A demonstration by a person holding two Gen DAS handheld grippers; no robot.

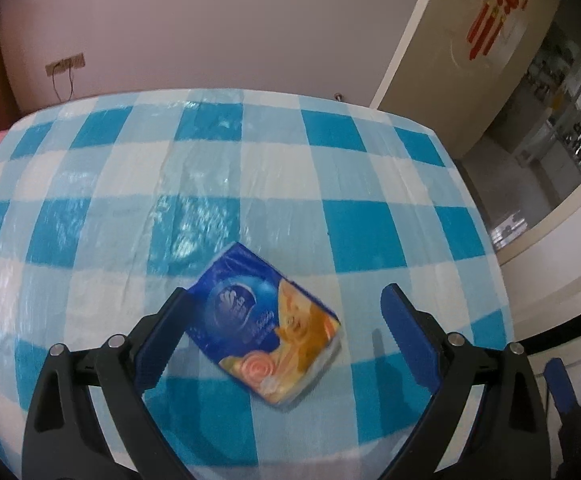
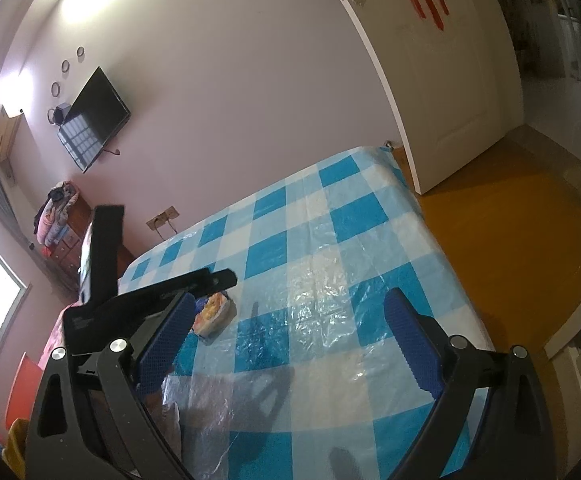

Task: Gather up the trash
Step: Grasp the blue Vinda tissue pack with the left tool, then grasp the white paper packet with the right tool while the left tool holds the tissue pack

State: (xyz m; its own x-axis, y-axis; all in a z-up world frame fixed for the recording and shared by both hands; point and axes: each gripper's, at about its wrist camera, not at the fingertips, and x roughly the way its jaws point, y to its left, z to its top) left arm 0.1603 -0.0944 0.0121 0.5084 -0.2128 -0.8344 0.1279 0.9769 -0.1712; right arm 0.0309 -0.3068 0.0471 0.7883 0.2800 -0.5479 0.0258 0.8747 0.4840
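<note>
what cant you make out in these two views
- Tissue pack print: left wrist view, blurred, brand unreadable.
- Same pack in the right wrist view: mostly hidden behind the left gripper.
- Clear bag: right wrist view, contents hidden by the right gripper's left finger and cut off at the bottom edge.

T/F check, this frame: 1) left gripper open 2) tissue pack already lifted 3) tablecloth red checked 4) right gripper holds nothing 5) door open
1) The left gripper is open: true.
2) The tissue pack is lifted: false, it lies on the tablecloth between the open fingers.
3) The tablecloth is red checked: false, blue and white.
4) The right gripper holds nothing: true, open.
5) The door is open: true.
</note>
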